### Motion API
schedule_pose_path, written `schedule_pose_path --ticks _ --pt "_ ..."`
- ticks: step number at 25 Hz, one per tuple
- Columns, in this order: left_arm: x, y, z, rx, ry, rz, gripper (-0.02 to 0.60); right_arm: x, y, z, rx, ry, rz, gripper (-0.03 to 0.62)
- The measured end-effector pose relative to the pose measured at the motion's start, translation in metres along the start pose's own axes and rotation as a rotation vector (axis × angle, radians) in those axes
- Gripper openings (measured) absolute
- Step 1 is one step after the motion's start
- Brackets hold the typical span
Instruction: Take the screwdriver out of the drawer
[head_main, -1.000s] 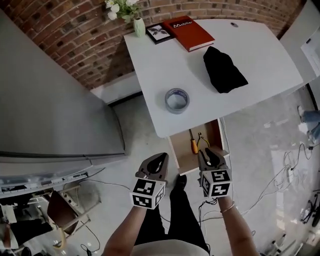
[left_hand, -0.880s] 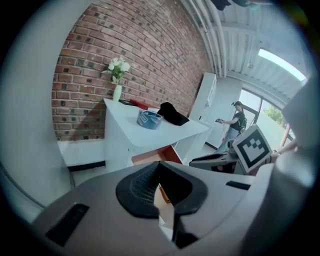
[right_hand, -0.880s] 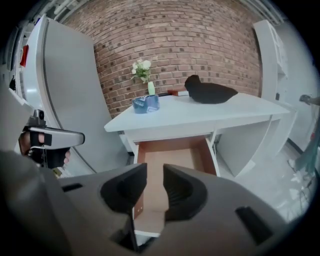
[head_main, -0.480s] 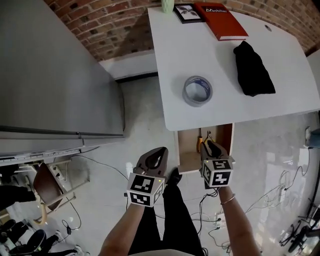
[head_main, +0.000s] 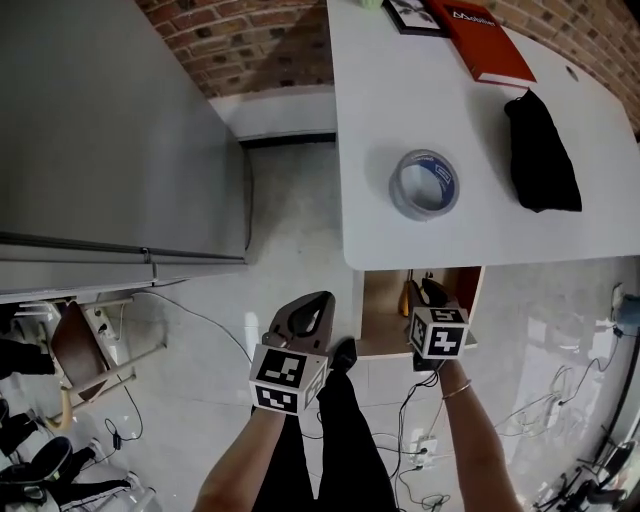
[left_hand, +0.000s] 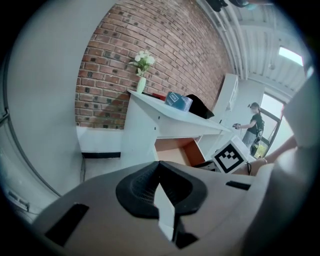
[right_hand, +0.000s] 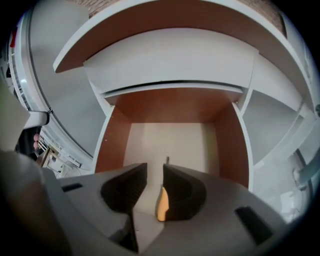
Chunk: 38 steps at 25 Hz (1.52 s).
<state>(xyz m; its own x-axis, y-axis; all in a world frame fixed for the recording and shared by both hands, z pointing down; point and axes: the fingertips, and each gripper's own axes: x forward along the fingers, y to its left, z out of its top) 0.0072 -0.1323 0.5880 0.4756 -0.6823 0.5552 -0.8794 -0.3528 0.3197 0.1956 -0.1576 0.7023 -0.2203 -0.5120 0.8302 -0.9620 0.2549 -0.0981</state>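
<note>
Right tongs (right_hand: 155, 172) reach into drawer (right_hand: 170, 106) — straddling screwdriver (right_hand: 162, 204) (jaws apart).

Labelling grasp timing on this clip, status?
Left claw shut, empty, off to the side. Right claw open inside drawer, astride orange handle of screwdriver, not yet closed. Nothing blocking.

The right tool (head_main: 432, 294) reaches into the open drawer (head_main: 372, 312) under the counter (head_main: 370, 150). The screwdriver (head_main: 409, 293) lies just left of it. The left tool (head_main: 312, 312) hangs farther left, over the floor (head_main: 290, 230).
</note>
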Motion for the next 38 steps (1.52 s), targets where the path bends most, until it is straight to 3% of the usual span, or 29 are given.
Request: schedule_pose_path --ticks 8,20,38 --pt "0.008 0.01 -0.023 -0.065 0.008 0.039 -0.008 0.041 -0.016 -0.011 -0.036 0.07 -0.02 0.101" --pt "0.014 0.026 -0.035 -0.098 0.005 0.063 -0.008 0.087 -0.025 -0.028 -0.038 0.159 -0.062 0.101" --pt "0.01 0.04 -0.033 -0.108 -0.011 0.093 -0.008 0.091 -0.021 -0.03 -0.02 0.143 -0.092 0.058"
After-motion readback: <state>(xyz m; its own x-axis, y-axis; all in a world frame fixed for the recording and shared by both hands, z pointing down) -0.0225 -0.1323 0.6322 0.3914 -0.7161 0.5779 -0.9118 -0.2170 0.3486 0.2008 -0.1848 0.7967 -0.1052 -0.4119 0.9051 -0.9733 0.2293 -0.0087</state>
